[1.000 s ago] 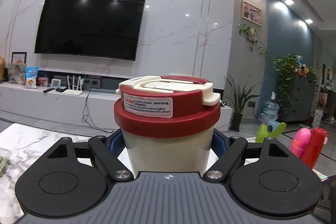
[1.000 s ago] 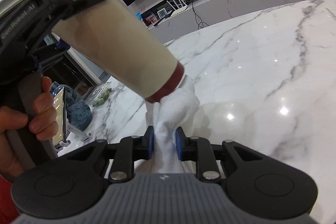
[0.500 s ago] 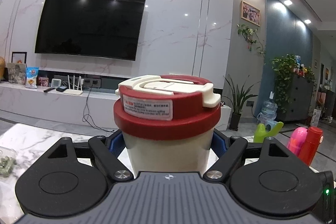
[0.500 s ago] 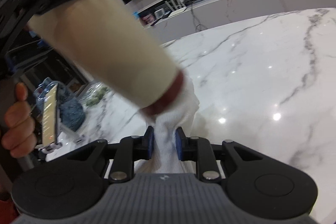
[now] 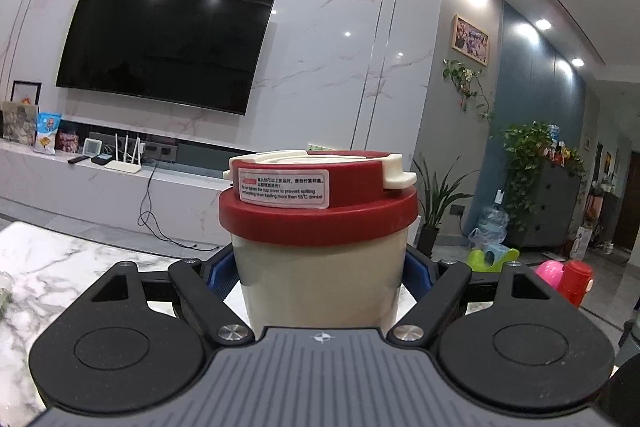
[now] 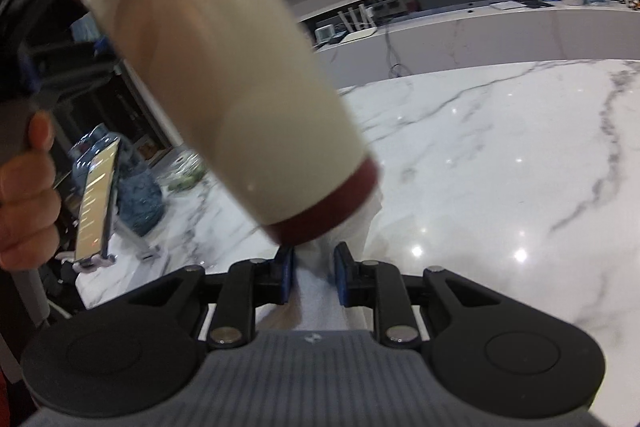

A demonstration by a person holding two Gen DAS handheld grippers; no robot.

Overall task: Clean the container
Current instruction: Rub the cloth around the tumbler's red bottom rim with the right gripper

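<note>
wiping step is in hand, as i read it: i've got the container (image 5: 318, 247) held up off the marble table (image 6: 500, 155) in the left gripper (image 5: 320, 279), and the white cloth (image 6: 320, 267) in the right gripper (image 6: 312, 269) is up against its red bottom band.

left jaws: set fairly wide, blue pads pressed on both sides of the cream body just under the red lid (image 5: 318, 211). lid is on, spout flap down. from the left wrist view the cup sits upright and centred between the fingers.

right jaws: narrow, clamped on a bunched fold of the cloth. cloth sticks out past the fingertips and touches the base rim of the container. in the right wrist view the cup leans across the frame, lid end up-left, base end down toward the cloth. cup is motion-blurred there, so i can't tell exactly how much of the base the cloth covers.

next move, my call: run the cloth around the base band and up the cream wall, keep the left grip firm so the cup doesn't twist or slip in the pads. the smooth wall looks slick, so light pressure. a phone (image 6: 96, 203) on a stand sits at the table's left edge, clear of the work.
</note>
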